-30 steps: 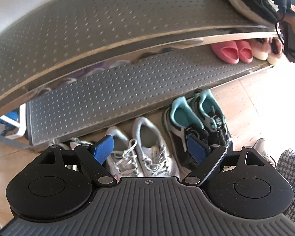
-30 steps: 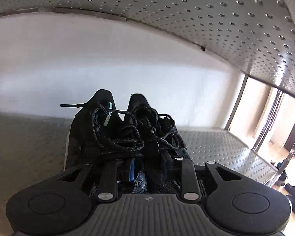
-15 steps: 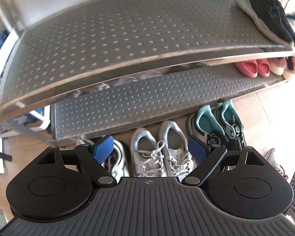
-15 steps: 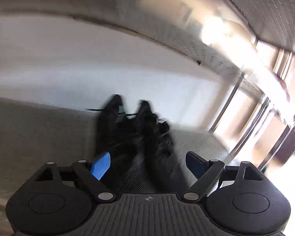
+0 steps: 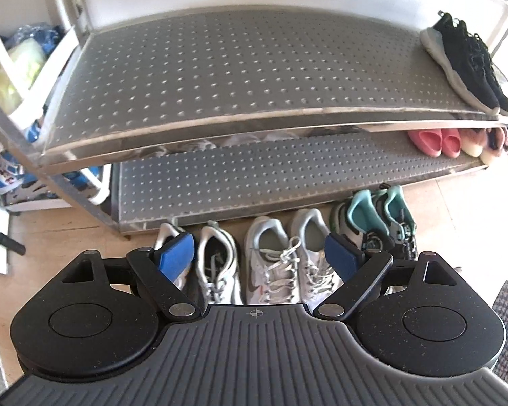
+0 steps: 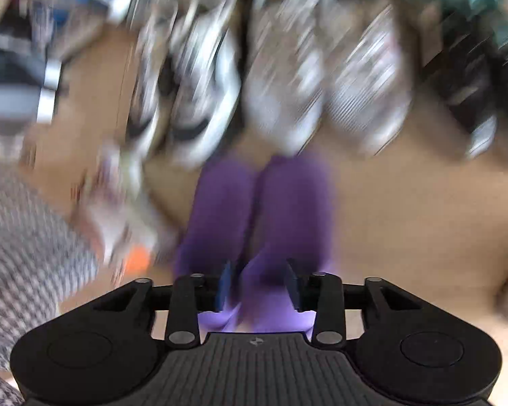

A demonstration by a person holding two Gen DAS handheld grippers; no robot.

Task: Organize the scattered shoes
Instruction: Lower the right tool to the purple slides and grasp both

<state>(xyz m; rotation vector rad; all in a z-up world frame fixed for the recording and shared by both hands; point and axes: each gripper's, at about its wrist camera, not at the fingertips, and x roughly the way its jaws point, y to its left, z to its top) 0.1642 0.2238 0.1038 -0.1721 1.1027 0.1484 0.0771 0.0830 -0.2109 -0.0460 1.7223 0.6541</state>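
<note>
My left hand-held gripper (image 5: 259, 255) hangs wide open and empty above the wooden floor (image 5: 67, 237), in front of a metal shoe rack (image 5: 220, 67). A pair of black sneakers (image 5: 465, 62) sits at the right end of the upper shelf; pink slippers (image 5: 435, 138) rest at the right end of the lower shelf (image 5: 271, 176). Three pairs line the floor against the rack: grey-white sneakers (image 5: 216, 264), white laced sneakers (image 5: 284, 257), teal-and-black sneakers (image 5: 379, 220). My right hand-held gripper (image 6: 258, 286) points down at purple slippers (image 6: 257, 213) on the floor, its jaws partly open and just been closing; the heavy blur hides whether they touch a slipper.
</note>
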